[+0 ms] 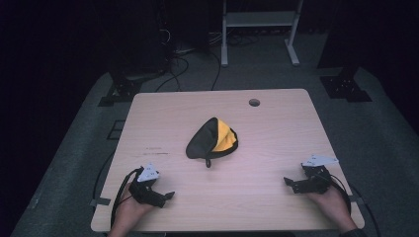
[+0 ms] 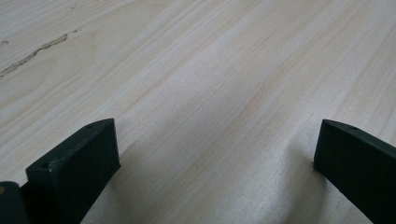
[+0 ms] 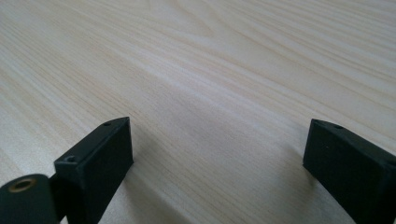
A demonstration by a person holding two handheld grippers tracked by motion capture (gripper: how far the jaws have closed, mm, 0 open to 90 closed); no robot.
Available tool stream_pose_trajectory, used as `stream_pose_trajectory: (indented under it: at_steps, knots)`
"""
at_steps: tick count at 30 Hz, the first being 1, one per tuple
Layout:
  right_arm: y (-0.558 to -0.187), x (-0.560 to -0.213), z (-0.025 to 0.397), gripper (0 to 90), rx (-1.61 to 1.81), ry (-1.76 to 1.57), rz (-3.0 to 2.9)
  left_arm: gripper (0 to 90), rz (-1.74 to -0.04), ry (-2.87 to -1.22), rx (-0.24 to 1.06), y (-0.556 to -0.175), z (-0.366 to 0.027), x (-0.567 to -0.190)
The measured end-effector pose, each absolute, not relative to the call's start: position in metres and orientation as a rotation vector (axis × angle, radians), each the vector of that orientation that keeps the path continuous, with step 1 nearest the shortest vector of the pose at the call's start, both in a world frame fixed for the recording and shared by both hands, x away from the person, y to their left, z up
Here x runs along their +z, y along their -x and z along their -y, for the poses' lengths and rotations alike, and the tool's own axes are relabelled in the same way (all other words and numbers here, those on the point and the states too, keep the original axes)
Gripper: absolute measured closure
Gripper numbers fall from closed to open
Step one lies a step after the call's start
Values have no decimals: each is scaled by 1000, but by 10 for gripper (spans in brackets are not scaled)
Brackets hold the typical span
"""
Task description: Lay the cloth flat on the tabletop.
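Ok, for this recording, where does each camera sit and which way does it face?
High view: fixed above the person's side, looking forward and down on the wooden table; black and yellow cloth pouch at centre; both hands enter from the bottom with the left gripper and right gripper.
Left gripper view: rides the left gripper, looking low along its jaws, set wide apart, over bare wood.
Right gripper view: rides the right gripper, same low angle, jaws apart.
Shared: both gripper views show the same tabletop grain between open jaws.

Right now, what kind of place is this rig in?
Likely a lab or recording room: a lone wooden table on grey carpet, loose cables on the floor behind it, and black stand bases at its far corners, surroundings kept dark.
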State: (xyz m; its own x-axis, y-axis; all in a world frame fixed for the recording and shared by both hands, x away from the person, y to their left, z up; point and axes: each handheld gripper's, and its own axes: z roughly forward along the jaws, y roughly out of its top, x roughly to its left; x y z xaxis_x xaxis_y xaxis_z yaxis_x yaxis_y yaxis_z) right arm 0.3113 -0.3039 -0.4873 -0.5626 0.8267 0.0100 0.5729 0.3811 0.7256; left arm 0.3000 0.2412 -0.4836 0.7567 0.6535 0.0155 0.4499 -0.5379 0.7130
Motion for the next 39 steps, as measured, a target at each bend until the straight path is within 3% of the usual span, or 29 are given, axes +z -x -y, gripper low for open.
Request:
stream_pose_trajectory:
  at_steps: [11, 13, 18, 39]
  knots:
    - [-311, -487, 304, 76, 994, -1216, -2292, 0, -838, -2229, 371, -301, -242, -483]
    - [-311, -484, 304, 123, 995, -1226, -2305, 0, -838, -2228, 371, -301, -242, -483]
    - [-312, -474, 302, 127, 1044, -1226, -2295, 0, -840, -2227, 372, -301, -242, -483]
    - [-351, -453, 237, 164, 1168, -1032, -2413, 0, -840, -2232, 371, -301, -242, -483]
